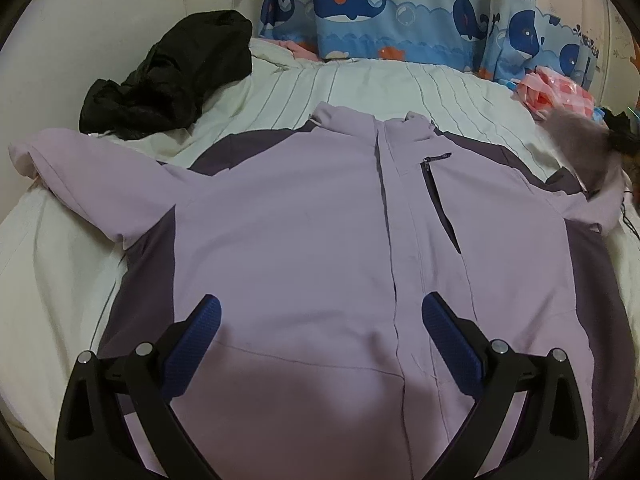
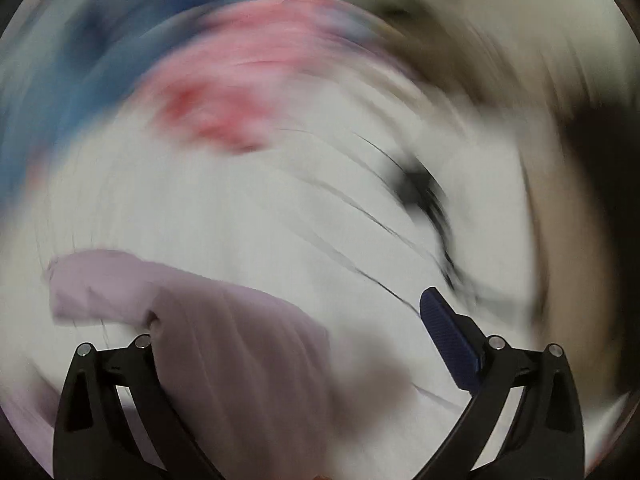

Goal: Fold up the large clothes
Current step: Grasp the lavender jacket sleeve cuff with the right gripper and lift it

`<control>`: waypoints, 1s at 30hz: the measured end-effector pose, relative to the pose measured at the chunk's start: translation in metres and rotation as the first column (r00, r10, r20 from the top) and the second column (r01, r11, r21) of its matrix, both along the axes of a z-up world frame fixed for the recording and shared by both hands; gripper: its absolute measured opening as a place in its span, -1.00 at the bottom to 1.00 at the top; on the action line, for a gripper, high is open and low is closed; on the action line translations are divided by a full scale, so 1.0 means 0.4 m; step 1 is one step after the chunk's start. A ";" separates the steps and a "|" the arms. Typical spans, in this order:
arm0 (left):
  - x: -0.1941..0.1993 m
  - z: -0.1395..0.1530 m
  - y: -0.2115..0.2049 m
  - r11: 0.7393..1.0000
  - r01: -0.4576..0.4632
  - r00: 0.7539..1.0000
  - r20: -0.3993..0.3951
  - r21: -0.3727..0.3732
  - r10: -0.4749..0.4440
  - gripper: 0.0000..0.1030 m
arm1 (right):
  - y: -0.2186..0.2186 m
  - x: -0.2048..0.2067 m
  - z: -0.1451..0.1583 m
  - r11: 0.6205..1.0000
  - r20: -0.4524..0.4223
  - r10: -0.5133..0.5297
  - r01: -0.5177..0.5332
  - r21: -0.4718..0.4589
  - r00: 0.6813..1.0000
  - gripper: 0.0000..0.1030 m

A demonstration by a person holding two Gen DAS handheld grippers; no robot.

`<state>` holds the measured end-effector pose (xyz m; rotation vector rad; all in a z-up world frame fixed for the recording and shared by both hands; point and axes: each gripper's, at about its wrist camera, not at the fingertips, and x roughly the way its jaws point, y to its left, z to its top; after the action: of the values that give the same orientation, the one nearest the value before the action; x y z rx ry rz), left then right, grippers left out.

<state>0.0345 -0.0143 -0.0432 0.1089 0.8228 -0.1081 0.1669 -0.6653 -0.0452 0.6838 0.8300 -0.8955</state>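
A large lilac jacket (image 1: 304, 220) with dark purple side panels lies front up on the white bed (image 1: 360, 84), collar away from me. Its left sleeve (image 1: 72, 172) spreads out to the left. Its right sleeve (image 1: 588, 168) is blurred, raised at the right edge. My left gripper (image 1: 320, 320) is open and empty, hovering over the jacket's lower front. In the blurred right wrist view, my right gripper (image 2: 296, 320) is wide open; the lilac sleeve (image 2: 224, 320) drapes over its left finger, hiding the pad. The right pad (image 2: 448, 344) shows bare.
A black garment (image 1: 176, 76) lies bunched at the back left of the bed. Whale-print blue curtains (image 1: 380, 12) hang behind. A pink plastic bag (image 1: 556, 92) sits at the back right, beside dark cables (image 2: 424, 192).
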 end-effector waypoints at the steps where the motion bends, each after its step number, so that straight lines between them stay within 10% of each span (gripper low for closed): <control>1: 0.000 -0.001 -0.001 1.000 -0.002 1.000 -0.001 0.000 0.002 0.87 | -0.077 -0.082 -0.029 0.990 0.064 -0.080 0.072 0.117 0.995 0.87; 6: -0.001 -0.006 -0.006 1.000 -0.008 1.000 0.003 0.015 0.007 0.87 | -0.112 -0.212 -0.087 0.977 0.123 0.042 -0.066 0.202 0.992 0.87; 11: -0.002 -0.012 -0.014 1.000 -0.004 1.000 0.004 0.030 0.004 0.87 | -0.117 -0.251 -0.152 0.890 0.362 0.099 -0.245 0.384 0.927 0.87; 16: 0.004 -0.012 -0.010 1.000 -0.003 1.000 -0.007 0.024 0.003 0.87 | -0.065 -0.238 -0.196 0.875 0.433 0.027 -0.231 0.426 0.901 0.84; 20: 0.002 -0.003 -0.004 1.000 -0.003 1.000 -0.001 0.011 0.003 0.87 | -0.043 -0.223 -0.154 0.927 0.484 0.014 -0.193 0.322 0.875 -0.53; 27: -0.014 0.035 0.022 0.999 -0.020 0.999 0.045 -0.033 0.022 0.87 | -0.014 -0.220 0.133 0.946 0.707 0.271 -0.317 -0.070 0.653 -0.83; 30: -0.018 0.030 0.016 1.000 -0.009 1.000 0.024 -0.006 0.009 0.87 | -0.070 -0.200 0.000 0.959 0.620 0.170 -0.272 0.073 0.766 -0.81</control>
<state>0.0275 -0.0077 -0.0312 0.1005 0.7986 -0.1007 0.0869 -0.6935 -0.0453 0.9288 0.3814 -0.3436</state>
